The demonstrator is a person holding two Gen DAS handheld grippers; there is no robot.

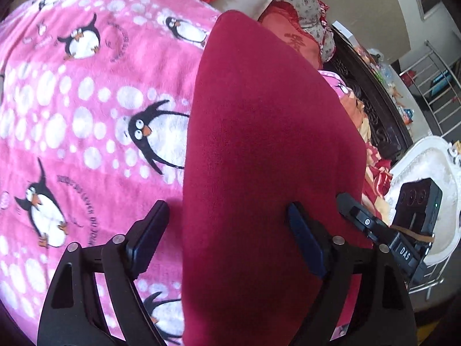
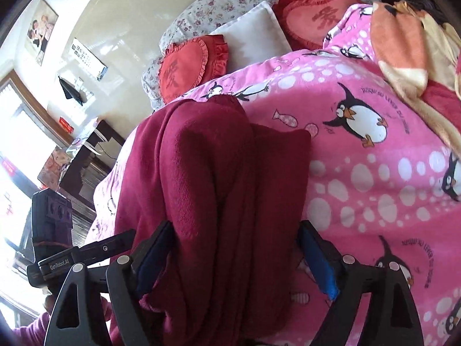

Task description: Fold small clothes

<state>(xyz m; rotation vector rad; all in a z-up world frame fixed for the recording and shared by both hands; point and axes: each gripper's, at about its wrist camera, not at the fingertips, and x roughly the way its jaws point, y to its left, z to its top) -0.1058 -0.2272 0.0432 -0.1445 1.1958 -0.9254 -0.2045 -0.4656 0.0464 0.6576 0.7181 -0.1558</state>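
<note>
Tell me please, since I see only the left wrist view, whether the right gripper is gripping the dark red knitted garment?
Observer: No, the right gripper stands open, with the dark red knitted garment lying between its fingers.
Operator: Does the garment lie flat there?
Observer: No, on that side it is bunched in several lengthwise folds.
Operator: Is anything notable further back?
Observer: A white eye chart hangs on the cream wall.

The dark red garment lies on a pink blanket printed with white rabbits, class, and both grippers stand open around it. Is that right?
Not quite: the pink blanket is printed with penguins, not rabbits, as the left wrist view shows. The dark red garment does lie on it, with the left gripper and right gripper open around it.
</note>
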